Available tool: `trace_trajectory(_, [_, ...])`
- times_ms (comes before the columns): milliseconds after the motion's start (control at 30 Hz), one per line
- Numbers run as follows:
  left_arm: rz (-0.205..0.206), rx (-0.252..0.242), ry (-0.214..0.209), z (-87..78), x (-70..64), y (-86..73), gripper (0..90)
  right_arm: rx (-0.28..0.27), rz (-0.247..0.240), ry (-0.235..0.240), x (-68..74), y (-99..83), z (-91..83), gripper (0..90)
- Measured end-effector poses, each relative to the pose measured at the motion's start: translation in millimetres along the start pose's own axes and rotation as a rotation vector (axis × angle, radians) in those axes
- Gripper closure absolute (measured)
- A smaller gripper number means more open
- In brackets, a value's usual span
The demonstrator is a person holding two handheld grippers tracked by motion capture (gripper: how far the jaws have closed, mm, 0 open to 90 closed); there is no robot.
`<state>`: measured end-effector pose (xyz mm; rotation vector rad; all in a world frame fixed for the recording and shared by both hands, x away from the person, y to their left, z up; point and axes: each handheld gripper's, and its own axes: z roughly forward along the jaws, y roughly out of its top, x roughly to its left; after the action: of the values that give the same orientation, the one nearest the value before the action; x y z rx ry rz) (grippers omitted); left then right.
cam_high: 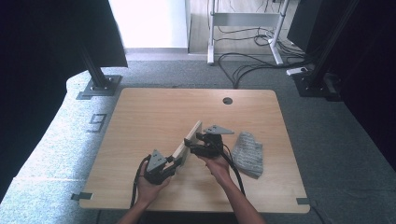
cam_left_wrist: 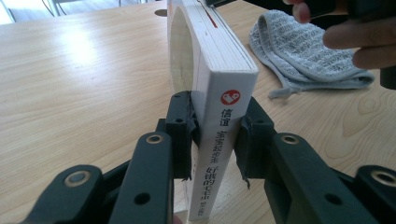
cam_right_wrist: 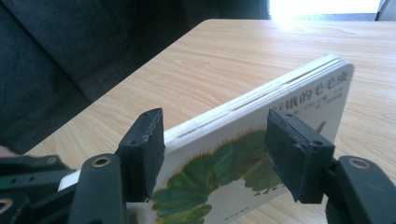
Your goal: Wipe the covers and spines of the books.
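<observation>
Overhead first: board book [cam_high: 187, 141] stands on edge near the table [cam_high: 140, 121] middle, long axis running diagonally from near-left to far-right. Left gripper [cam_high: 173, 164] has the near end, right gripper [cam_high: 195, 143] sits at the far half, coming in from the right side. Grey cloth [cam_high: 248, 153] lies just right of the right hand, apart from the book.

Left gripper view: left gripper [cam_left_wrist: 215, 140] jaws are closed to book thickness, pads pressed on both covers at the spine end; book [cam_left_wrist: 224, 93] runs straight away from the jaws. Cloth [cam_left_wrist: 299, 46] off to the right.

Right gripper view: right gripper [cam_right_wrist: 215, 154] jaws are wide apart, spanning the green caterpillar cover; book [cam_right_wrist: 261, 121] lies across the gap, page edges up. Pads look just at or off the cover, so a real pinch can't be confirmed. Likely next: right gripper catches the cover's free edge to open it, left being the anchor.
</observation>
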<state>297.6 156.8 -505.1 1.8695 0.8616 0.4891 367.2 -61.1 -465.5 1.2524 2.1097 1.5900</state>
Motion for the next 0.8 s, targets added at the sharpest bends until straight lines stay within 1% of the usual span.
trace_trajectory(100, [0.015,0.0,0.005,0.4,-2.9,0.3,69.4,0.006,0.012,-0.011,0.1,2.0,1.5,36.3])
trace_trajectory(167, [0.016,0.0,0.006,0.4,-2.9,0.3,69.4,0.013,0.012,-0.021,1.1,3.9,2.6,36.1])
trace_trajectory(367, [0.004,0.0,0.008,0.2,-2.2,0.1,69.6,0.039,0.016,-0.05,4.7,8.6,6.2,34.1])
trace_trajectory(500, [0.001,-0.002,0.011,0.4,-2.7,0.1,69.7,0.05,0.039,-0.066,6.4,10.3,7.8,33.2])
trace_trajectory(600, [0.0,-0.002,0.009,0.6,-3.1,0.0,69.5,0.068,0.038,-0.083,9.6,11.2,11.6,31.5])
trace_trajectory(800, [-0.008,-0.003,0.002,0.6,-2.2,-0.2,69.2,0.085,0.041,-0.092,11.5,12.7,15.0,31.0])
